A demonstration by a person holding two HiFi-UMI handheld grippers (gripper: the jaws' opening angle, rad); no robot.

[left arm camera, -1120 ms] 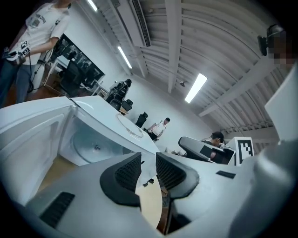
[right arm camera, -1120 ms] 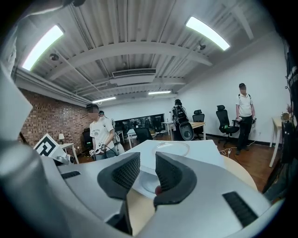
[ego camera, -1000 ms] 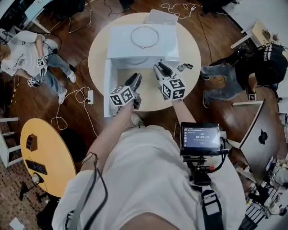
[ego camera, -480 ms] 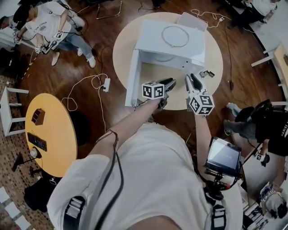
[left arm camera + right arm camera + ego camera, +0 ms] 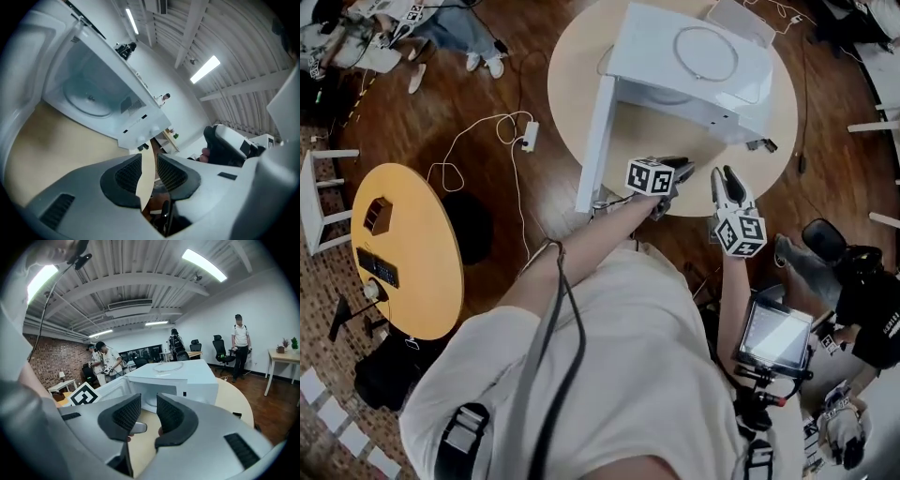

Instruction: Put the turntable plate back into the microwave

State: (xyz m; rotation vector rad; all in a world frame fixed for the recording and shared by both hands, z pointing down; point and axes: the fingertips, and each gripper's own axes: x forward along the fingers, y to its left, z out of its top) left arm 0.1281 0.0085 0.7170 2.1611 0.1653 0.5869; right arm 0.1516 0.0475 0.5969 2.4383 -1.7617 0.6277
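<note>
The microwave point(image 5: 694, 66) sits on the round worktop point(image 5: 572, 89) with its door point(image 5: 598, 141) swung wide open. In the left gripper view a round glass turntable plate point(image 5: 89, 98) lies flat on the floor of the cavity, so the main step looks done; whether it is seated properly on its hub cannot be told from here. A thin ring point(image 5: 675, 52) rests on the microwave's top, and I cannot tell whether it belongs under the plate.

The left gripper point(image 5: 682, 171) and the right gripper point(image 5: 724, 174) hover side by side over the near edge of the worktop, in front of the open cavity and clear of it. Each has its jaws a little apart with nothing between them: the left gripper view shows only the worktop edge through the gap, and the right gripper view shows bare worktop and the other gripper behind.

What is left, at most, seems to be closing the door.
</note>
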